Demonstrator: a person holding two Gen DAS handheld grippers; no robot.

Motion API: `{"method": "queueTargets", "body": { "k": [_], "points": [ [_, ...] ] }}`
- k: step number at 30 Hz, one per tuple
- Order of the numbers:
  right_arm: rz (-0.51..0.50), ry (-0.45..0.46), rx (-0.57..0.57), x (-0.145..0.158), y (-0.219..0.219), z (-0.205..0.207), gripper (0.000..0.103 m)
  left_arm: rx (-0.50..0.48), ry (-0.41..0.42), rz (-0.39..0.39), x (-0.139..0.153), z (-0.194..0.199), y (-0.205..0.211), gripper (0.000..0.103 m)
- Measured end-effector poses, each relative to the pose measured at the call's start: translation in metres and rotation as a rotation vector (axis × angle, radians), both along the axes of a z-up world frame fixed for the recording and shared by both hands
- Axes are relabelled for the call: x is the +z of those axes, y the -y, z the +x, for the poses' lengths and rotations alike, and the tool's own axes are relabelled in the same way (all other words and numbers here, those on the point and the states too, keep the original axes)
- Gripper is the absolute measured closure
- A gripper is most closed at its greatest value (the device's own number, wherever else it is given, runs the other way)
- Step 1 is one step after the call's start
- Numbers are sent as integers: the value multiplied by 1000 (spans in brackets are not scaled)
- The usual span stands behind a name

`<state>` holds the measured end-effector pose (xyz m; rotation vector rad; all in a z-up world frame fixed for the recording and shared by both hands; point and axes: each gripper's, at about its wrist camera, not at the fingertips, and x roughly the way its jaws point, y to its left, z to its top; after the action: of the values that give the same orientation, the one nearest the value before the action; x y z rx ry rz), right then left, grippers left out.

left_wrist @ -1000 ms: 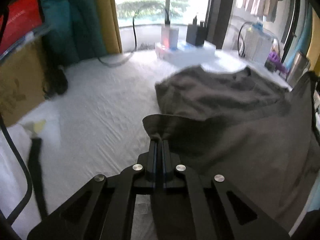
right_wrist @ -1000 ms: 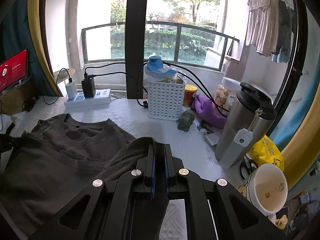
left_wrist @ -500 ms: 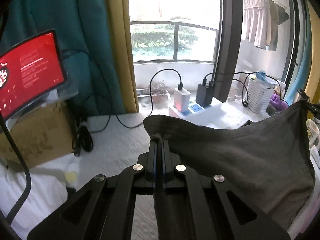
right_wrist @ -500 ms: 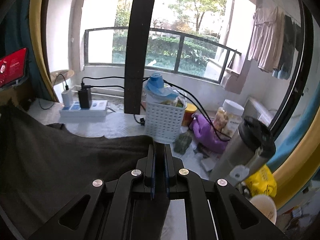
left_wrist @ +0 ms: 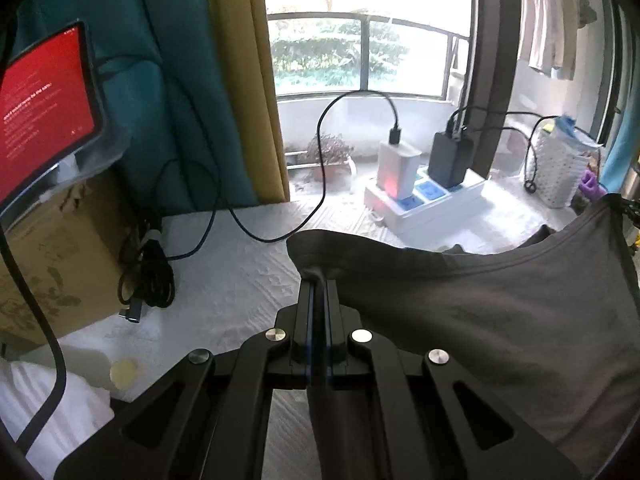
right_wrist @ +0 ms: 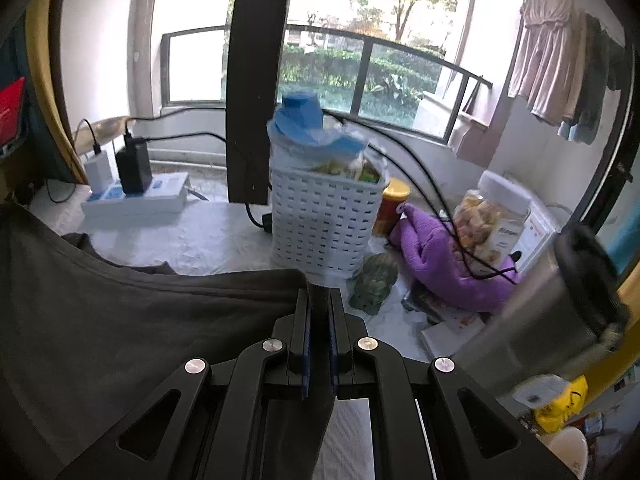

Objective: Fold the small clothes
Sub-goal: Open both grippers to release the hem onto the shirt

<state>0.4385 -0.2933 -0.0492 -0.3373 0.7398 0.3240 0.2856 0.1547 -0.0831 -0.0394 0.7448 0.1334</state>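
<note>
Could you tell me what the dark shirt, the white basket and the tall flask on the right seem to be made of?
Dark shirt: soft matte knit, probably cotton; it drapes and has a stitched hem.
White basket: moulded plastic, slightly glossy, with a regular grid of slots.
Tall flask: likely brushed steel with a dull sheen, though blurred.

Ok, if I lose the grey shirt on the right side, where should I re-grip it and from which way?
On the grey shirt, retake the top corner the right gripper now pinches, coming from its outer side by the white basket. The cloth hangs stretched between both grippers, so that edge is taut and free; probably pinch just below the hem.
</note>
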Motion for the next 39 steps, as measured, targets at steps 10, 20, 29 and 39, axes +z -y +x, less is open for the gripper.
{"method": "queueTargets", "body": {
  "k": [10, 20, 29, 39],
  "points": [
    [-63, -75, -18, -44, -12, 28, 96, 15, -103, -18, -38, 18, -9, 100],
    [-107, -107, -14, -56, -21, 30, 82, 85, -120, -67, -32, 5, -25, 68],
    [-73, -67, 11, -21, -20, -4, 15, 52, -88, -87, -12, -49, -8, 56],
    [-39, -54, -8, -1, -2, -70, 15, 18, -67, -105, -8, -120, 21, 42]
  ]
}}
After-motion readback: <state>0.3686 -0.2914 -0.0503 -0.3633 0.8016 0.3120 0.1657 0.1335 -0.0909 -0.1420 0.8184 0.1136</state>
